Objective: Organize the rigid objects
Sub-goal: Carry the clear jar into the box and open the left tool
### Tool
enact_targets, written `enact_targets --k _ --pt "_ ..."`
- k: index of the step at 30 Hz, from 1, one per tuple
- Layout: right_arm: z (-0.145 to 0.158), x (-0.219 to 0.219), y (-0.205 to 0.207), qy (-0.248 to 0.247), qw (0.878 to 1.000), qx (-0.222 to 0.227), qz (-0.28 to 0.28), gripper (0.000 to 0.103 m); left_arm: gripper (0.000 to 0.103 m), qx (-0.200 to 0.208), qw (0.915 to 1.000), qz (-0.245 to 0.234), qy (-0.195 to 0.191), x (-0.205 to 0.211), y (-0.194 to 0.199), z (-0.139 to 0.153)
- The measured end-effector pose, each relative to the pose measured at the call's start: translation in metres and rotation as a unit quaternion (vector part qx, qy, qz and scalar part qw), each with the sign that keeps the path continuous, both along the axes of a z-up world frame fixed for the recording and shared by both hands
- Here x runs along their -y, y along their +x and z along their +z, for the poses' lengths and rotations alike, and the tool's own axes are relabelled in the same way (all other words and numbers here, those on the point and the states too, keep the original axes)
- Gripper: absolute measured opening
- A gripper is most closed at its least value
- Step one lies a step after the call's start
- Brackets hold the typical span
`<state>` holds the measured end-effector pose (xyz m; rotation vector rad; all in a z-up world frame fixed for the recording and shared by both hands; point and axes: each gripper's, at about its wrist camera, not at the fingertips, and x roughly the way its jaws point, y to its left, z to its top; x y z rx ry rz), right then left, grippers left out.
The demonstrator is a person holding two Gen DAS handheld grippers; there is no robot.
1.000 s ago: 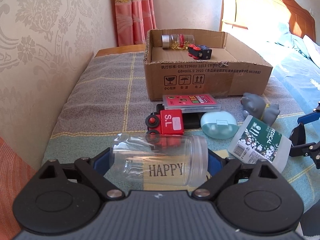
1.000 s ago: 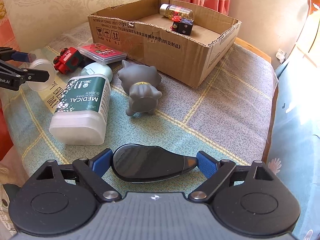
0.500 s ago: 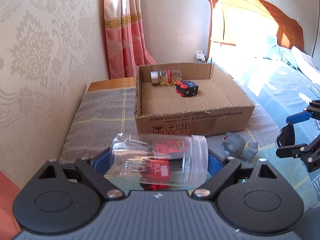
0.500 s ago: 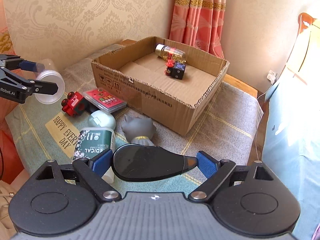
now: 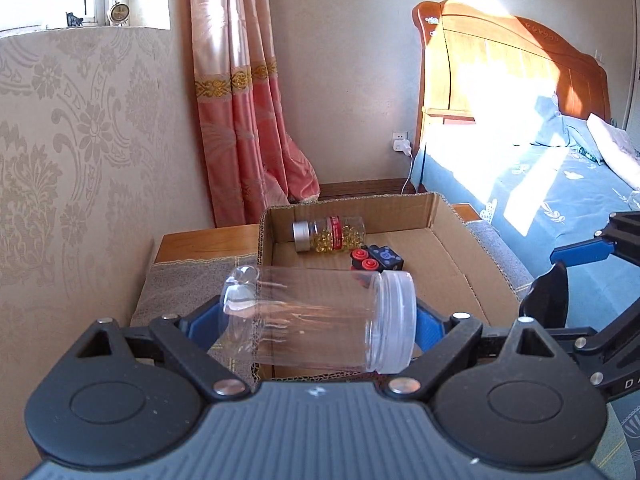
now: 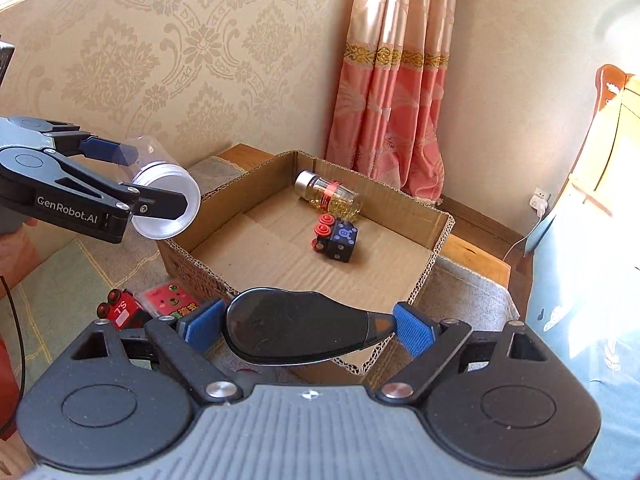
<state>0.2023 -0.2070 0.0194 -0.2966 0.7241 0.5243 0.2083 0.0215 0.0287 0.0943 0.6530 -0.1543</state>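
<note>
Since 1 second earlier both grippers had risen from the blanket and swung toward the cardboard box (image 6: 424,280), so the loose clutter had dropped out of the left wrist view. The left gripper (image 5: 318,320) was clamped end to end on the clear plastic jar (image 5: 320,320), which lay sideways between the blue pads, lid to the right, hanging over the box's near left corner. The right gripper (image 6: 308,334) was clenched on the black teardrop-shaped case (image 6: 296,332), held just above the near wall.

Inside the box lay the capsule bottle (image 6: 328,197) against the far wall and the black and red toy block (image 6: 335,236) touching it. The red toy train (image 6: 120,312) and the red card pack (image 6: 170,302) remained outside on the blanket.

The risks, as I judged them: the jar was smooth and gripped only at its ends, so a tilt could let it slide out and roll. Released too early, it might strike the rim and fall outside. The 2 grippers were near each other, so lowering together could make them collide.
</note>
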Motion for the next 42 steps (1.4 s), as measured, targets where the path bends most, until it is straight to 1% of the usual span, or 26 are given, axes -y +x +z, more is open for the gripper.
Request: enact_targets --k 4,7,12,14,15,17,22,29,32,36,42 --pt "-0.011 -0.01 0.027 0.0 1.0 -0.013 -0.011 0.093 0.092 -0.002 0.9999 -0.003 0.013 0.001 0.02 -0.003" --pt "-0.022 -0.017 0.04 -0.002 1.0 -0.024 -0.015 0.093 0.092 -0.008 0.9997 -0.003 0.022 0.002 0.036 -0.006" --pt "-0.038 -0.022 0.052 -0.016 0.999 -0.036 -0.029 0.093 0.092 -0.019 0.9993 -0.01 0.031 0.005 0.057 -0.015" --pt "-0.042 -0.021 0.055 -0.014 0.998 -0.045 -0.031 0.093 0.092 -0.024 0.999 -0.015 0.036 0.008 0.065 -0.018" --pt "-0.044 -0.021 0.056 -0.008 0.998 -0.049 -0.029 0.095 0.092 -0.025 0.9989 -0.016 0.037 0.009 0.067 -0.019" --pt "-0.042 -0.019 0.053 0.003 0.999 -0.044 -0.03 0.103 0.092 -0.028 0.9986 -0.021 0.039 0.012 0.074 -0.021" --pt "-0.032 -0.012 0.041 0.017 0.998 -0.025 -0.051 0.103 0.092 -0.036 0.9982 -0.027 0.041 0.018 0.092 -0.026" --pt "-0.023 0.003 0.021 0.042 0.996 -0.024 -0.08 0.103 0.092 -0.044 0.9975 -0.027 0.049 0.025 0.116 -0.033" --pt "-0.022 0.008 0.012 0.047 0.994 -0.023 -0.097 0.103 0.095 -0.042 0.9975 -0.015 0.054 0.026 0.125 -0.036" --pt "-0.021 0.014 0.002 0.053 0.991 -0.024 -0.118 0.103 0.095 -0.039 0.998 -0.01 0.048 0.021 0.119 -0.033" --pt "-0.029 0.014 -0.013 0.048 0.988 -0.034 -0.146 0.103 0.098 -0.031 0.999 -0.008 0.032 0.012 0.089 -0.023"
